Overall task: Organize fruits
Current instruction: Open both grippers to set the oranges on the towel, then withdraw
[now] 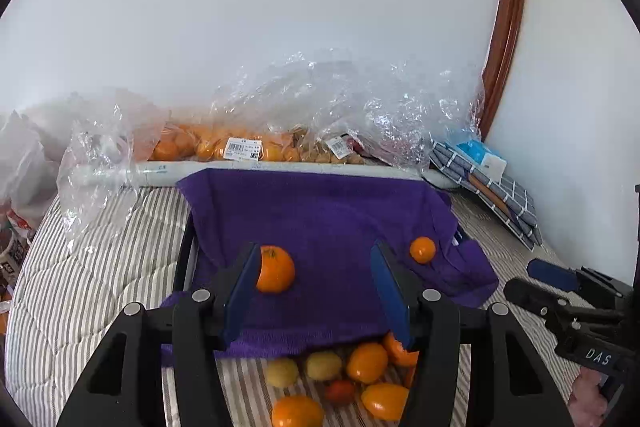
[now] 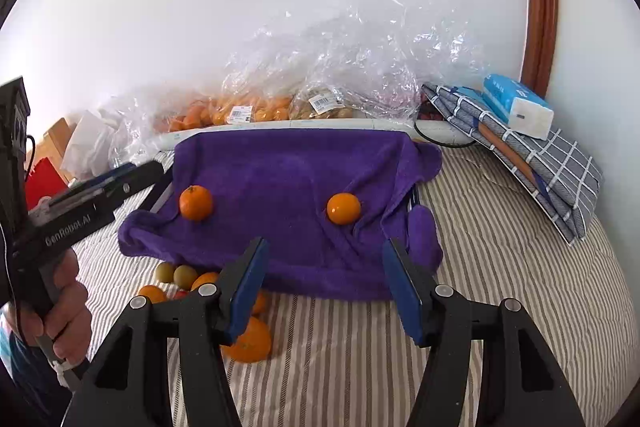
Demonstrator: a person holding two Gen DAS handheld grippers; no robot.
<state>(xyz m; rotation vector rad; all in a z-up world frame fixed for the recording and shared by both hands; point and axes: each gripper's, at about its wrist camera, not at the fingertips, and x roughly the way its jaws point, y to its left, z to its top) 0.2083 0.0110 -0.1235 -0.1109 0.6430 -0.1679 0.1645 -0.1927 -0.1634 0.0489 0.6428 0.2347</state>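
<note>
A purple towel drapes over a tray on the striped bed. Two oranges rest on it: a larger one at the left and a smaller one at the right. My left gripper is open and empty, its left pad right beside the larger orange. My right gripper is open and empty, held above the towel's near edge. A pile of loose fruit, oranges, yellow-green ones and a small red one, lies on the bed in front of the towel.
Clear plastic bags of oranges and nuts lie along the wall behind a white tube. Folded checked cloth with a tissue pack sits at the back right. The right gripper shows in the left wrist view; the left one in the right wrist view.
</note>
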